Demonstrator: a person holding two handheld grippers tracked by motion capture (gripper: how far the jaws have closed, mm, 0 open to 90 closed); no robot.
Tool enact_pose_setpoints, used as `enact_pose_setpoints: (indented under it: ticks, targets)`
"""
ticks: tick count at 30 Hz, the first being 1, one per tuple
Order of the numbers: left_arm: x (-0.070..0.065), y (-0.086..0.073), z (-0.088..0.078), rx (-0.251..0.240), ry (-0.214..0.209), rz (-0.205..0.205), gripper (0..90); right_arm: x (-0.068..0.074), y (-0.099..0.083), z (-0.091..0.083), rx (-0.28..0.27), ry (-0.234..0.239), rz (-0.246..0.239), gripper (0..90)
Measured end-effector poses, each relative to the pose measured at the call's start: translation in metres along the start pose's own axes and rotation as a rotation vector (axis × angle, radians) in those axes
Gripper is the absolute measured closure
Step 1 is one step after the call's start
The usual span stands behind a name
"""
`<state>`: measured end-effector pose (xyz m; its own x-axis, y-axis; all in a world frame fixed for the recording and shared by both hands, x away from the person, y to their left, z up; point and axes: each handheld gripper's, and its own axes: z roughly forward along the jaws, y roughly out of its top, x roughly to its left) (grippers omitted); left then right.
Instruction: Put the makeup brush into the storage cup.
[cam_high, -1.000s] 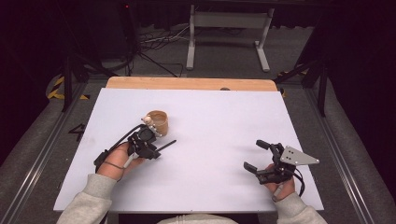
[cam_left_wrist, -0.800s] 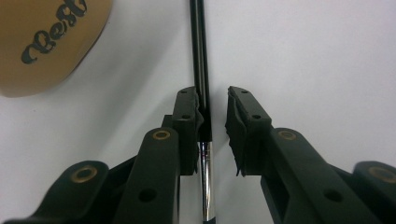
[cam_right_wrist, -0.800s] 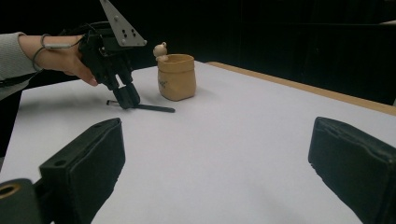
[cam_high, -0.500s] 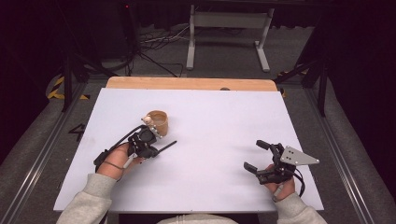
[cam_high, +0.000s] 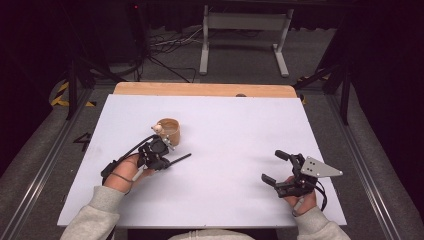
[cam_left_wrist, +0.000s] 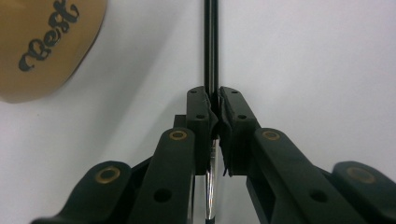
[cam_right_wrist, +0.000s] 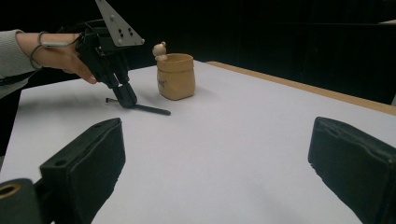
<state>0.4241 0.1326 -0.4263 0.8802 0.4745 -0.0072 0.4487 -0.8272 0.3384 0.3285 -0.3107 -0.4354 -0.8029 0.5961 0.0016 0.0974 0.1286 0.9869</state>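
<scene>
- Closing in: the left tool (cam_high: 167, 159) has just pinched its jaws onto the slim black pen (cam_high: 179, 159), which lies flat on the white bench (cam_high: 240, 130), near-left, just beside the small tan pot with a bear figure on its rim (cam_high: 169, 131).
- Pads now squeeze the pen's shaft (cam_left_wrist: 211, 56), so a lift looks ready.
- Right tool (cam_high: 275, 167) rests wide and empty, near-right, well apart.
</scene>
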Motion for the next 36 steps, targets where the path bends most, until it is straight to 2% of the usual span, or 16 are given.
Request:
enact_pose_setpoints:
  ticks: [8,11,14,16,17,18,21,25,29,31,36]
  targets:
    - [-0.013,0.005,-0.017,-0.062,0.007,0.035,83.4,0.001,0.000,0.000,0.005,0.004,0.004,4.6]
    - [-0.024,0.009,-0.024,-0.080,0.006,0.060,83.4,0.002,0.002,-0.001,0.007,0.003,0.010,5.3]
    - [-0.035,0.013,-0.028,-0.089,-0.001,0.105,83.4,0.003,0.003,-0.001,0.006,0.007,0.005,5.6]
    - [-0.042,0.017,-0.031,-0.083,-0.012,0.133,83.4,0.003,0.003,0.000,0.009,0.011,-0.001,5.6]
    - [-0.047,0.019,-0.032,-0.087,-0.031,0.145,83.4,0.004,0.003,0.000,0.008,0.013,-0.003,5.6]
    - [-0.047,0.019,-0.032,-0.087,-0.031,0.145,83.4,0.004,0.003,0.000,0.008,0.013,-0.003,5.6]
    - [-0.059,0.024,-0.037,-0.105,-0.067,0.187,83.4,0.006,0.003,0.001,0.011,0.022,-0.002,5.8]
    - [-0.066,0.027,-0.040,-0.115,-0.090,0.216,83.4,0.007,0.003,0.002,0.015,0.033,-0.001,5.9]
    - [-0.078,0.031,-0.042,-0.116,-0.113,0.261,83.4,0.014,0.005,0.008,0.029,0.065,-0.026,6.8]
    - [-0.082,0.032,-0.042,-0.117,-0.116,0.270,83.4,0.016,0.006,0.009,0.033,0.074,-0.031,7.1]
    - [-0.093,0.037,-0.042,-0.119,-0.133,0.341,83.4,0.024,0.008,0.017,0.051,0.126,-0.053,9.3]
